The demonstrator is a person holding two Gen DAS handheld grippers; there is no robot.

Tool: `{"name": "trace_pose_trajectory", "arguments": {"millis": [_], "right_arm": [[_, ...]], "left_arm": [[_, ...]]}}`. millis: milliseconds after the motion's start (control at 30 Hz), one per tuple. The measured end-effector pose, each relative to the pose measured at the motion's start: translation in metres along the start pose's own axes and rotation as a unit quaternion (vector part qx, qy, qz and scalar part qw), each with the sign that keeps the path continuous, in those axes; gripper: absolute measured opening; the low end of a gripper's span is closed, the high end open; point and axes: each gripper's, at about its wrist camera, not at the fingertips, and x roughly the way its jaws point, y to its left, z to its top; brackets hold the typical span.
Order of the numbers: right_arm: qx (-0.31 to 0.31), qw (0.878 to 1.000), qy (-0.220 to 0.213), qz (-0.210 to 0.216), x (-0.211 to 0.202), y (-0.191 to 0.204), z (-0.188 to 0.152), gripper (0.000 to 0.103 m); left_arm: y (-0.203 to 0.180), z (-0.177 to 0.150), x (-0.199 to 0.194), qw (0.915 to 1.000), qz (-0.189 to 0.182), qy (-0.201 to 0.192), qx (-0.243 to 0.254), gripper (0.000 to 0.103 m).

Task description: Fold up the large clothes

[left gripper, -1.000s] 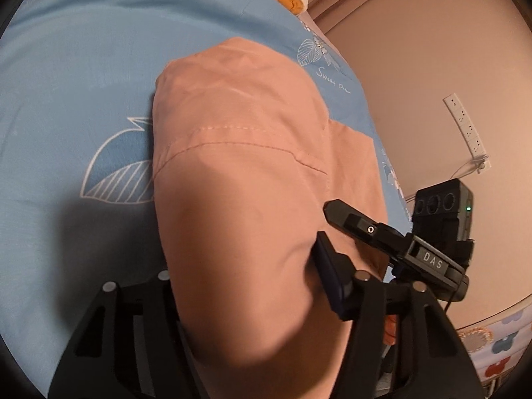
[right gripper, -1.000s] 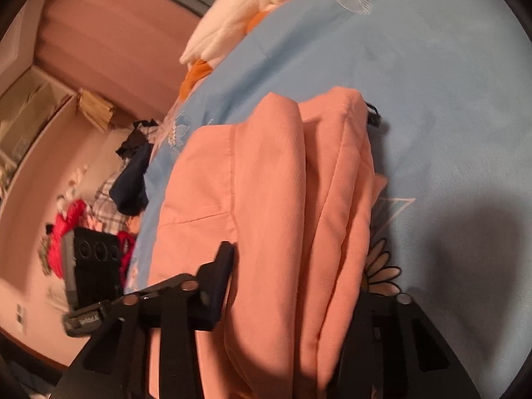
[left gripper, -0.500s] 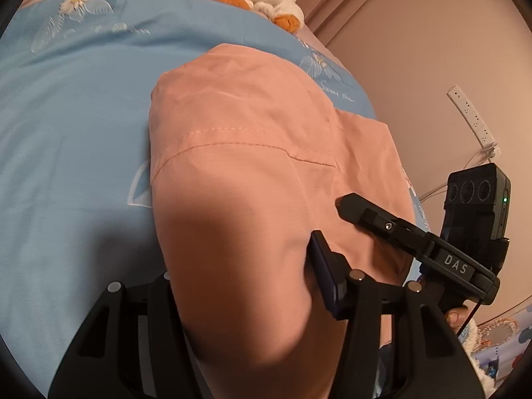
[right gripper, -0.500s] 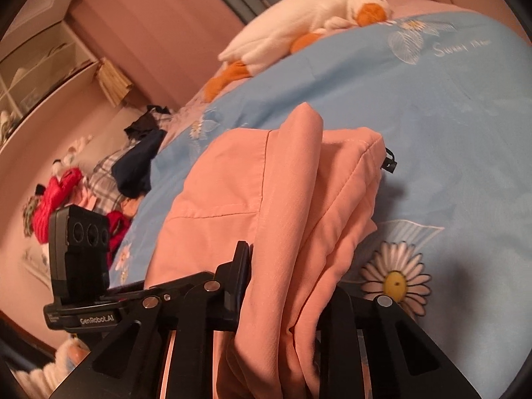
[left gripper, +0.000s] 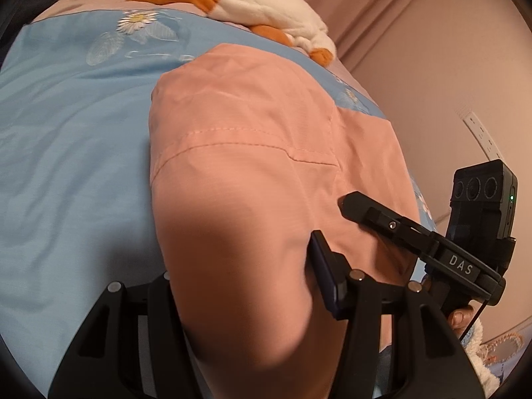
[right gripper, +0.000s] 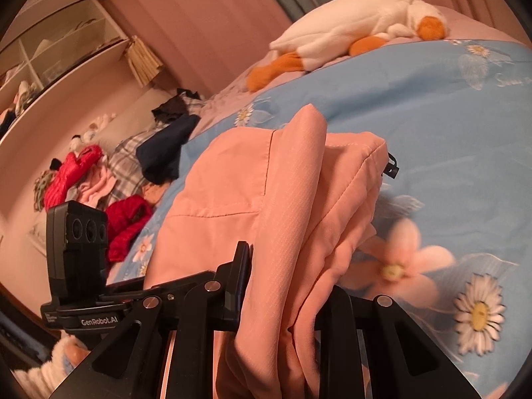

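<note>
A salmon-pink garment (left gripper: pixel 252 173) lies folded into a thick bundle on the blue floral bedspread (left gripper: pixel 73 153). My left gripper (left gripper: pixel 242 286) is shut on the near edge of the garment; the cloth bulges between its fingers. My right gripper (right gripper: pixel 286 286) is shut on the stacked layers of the same garment (right gripper: pixel 299 199) at its other near corner. The right gripper also shows in the left wrist view (left gripper: pixel 415 232), and the left gripper in the right wrist view (right gripper: pixel 109 302). A small black tag (right gripper: pixel 392 166) hangs from the bundle's far corner.
A white and orange plush goose (right gripper: pixel 352 33) lies at the bed's far end. A pile of dark, plaid and red clothes (right gripper: pixel 133 173) sits at the left of the bed. A shelf (right gripper: pixel 60 50) and wall (left gripper: pixel 432 66) border the bed.
Both grippers have lifted and tilted up with the garment held; the views now show more of the far bed, the goose and the clothes pile.
</note>
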Motion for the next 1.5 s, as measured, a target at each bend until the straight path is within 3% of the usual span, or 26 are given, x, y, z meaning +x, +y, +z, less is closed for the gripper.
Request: {"name": "trace_pose_trajectory", "arguments": {"millis": [233, 367, 400, 600, 800, 933, 1067, 1200, 1333, 1500], "right_arm": [[0.007, 0.999, 0.015, 0.033, 0.052, 0.004, 0.006, 0.024], [0.008, 0.999, 0.047, 0.004, 0.08, 0.002, 0.002, 0.025], [0.009, 0.998, 0.054, -0.006, 0.083, 0.002, 0.001, 0.029], [0.006, 0.996, 0.065, -0.053, 0.061, 0.004, 0.001, 0.042], [-0.059, 0.993, 0.015, -0.104, 0.012, 0.028, -0.014, 0.046], [-0.105, 0.988, -0.016, -0.11, -0.014, 0.05, -0.031, 0.046], [-0.132, 0.985, -0.027, -0.105, -0.019, 0.062, -0.045, 0.046], [-0.158, 0.977, 0.018, -0.144, 0.014, 0.058, -0.052, 0.046], [-0.155, 0.972, 0.061, -0.167, 0.04, 0.041, -0.061, 0.046], [-0.133, 0.977, 0.059, -0.158, 0.03, 0.043, -0.058, 0.046]], "left_arm": [[0.047, 0.015, 0.005, 0.9991, 0.035, -0.006, -0.023, 0.055], [0.074, 0.006, 0.014, 0.9978, 0.041, 0.013, -0.051, 0.057], [0.075, 0.005, 0.014, 0.9978, 0.04, 0.01, -0.052, 0.059], [0.064, -0.001, -0.007, 0.9957, 0.087, 0.006, -0.03, 0.068], [0.044, -0.02, -0.054, 0.9844, 0.169, -0.03, 0.041, 0.066], [0.032, -0.043, -0.075, 0.9802, 0.18, -0.049, 0.067, 0.068], [0.032, -0.057, -0.065, 0.9776, 0.191, -0.043, 0.078, 0.068], [0.04, -0.063, -0.04, 0.9791, 0.19, -0.011, 0.072, 0.07], [0.038, -0.065, -0.034, 0.9781, 0.193, -0.008, 0.078, 0.07], [0.031, -0.066, -0.047, 0.9763, 0.202, -0.021, 0.074, 0.068]]}}
